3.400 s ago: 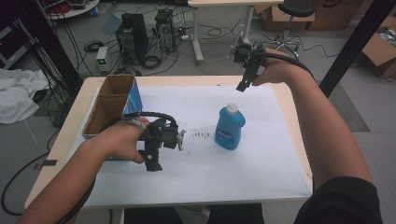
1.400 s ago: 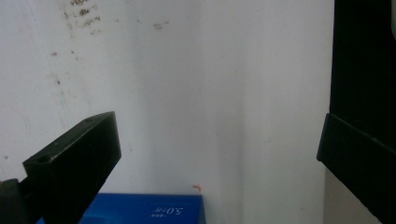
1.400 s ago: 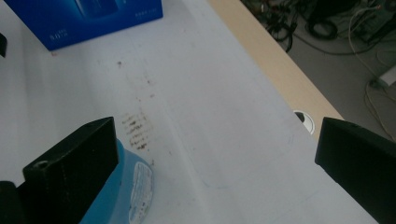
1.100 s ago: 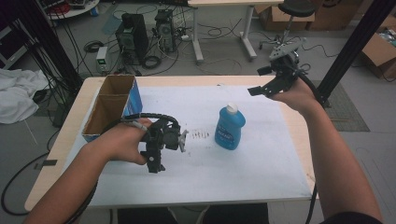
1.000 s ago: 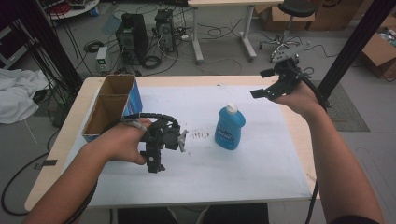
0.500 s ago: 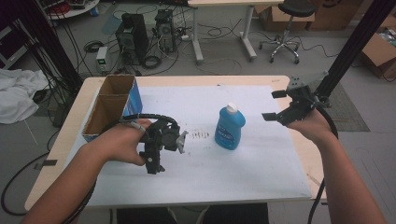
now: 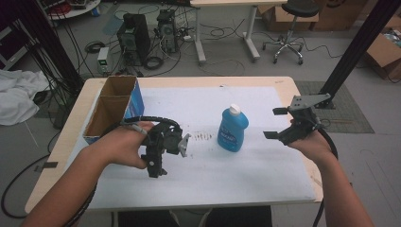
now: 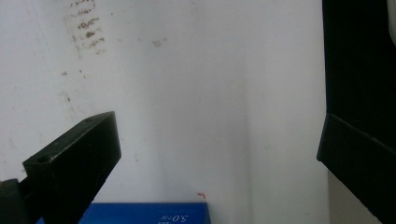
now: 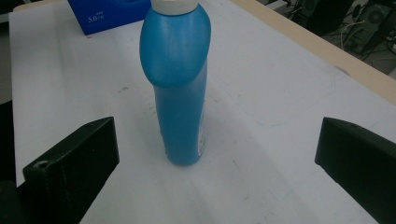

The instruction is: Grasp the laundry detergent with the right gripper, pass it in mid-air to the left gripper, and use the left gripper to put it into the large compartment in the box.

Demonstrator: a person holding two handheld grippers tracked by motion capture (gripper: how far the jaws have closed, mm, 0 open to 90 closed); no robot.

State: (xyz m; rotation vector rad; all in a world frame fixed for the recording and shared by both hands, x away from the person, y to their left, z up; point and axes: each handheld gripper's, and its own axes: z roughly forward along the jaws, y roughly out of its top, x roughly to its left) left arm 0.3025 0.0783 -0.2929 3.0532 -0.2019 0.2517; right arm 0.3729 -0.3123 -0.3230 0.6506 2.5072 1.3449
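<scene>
**Lining up on the blue bottle**

We hold 2 grippers over the white sheet (image 7: 265, 170) on the table (image 7: 283, 85). The blue bottle (image 7: 232, 128) stands upright near the middle of the sheet, white cap on top, well apart from the open cardboard box (image 7: 111, 106) at the far left edge. Our right gripper (image 7: 276, 124) hovers to the bottle's right with its jaws spread wide and nothing between them; in the right gripper view the bottle (image 9: 180, 88) sits ahead, somewhat left of the midline between the jaws. Our left gripper (image 7: 156, 165) rests low over the sheet, jaws also spread and empty, pointing down at the paper with a corner of the blue box (image 8: 149, 213) just in sight.

We judge the step in hand to be the approach. To do it well, we should centre the bottle between the jaws, come in level on its body below the shoulder, and close gently so it neither tips nor squeezes out.
</scene>
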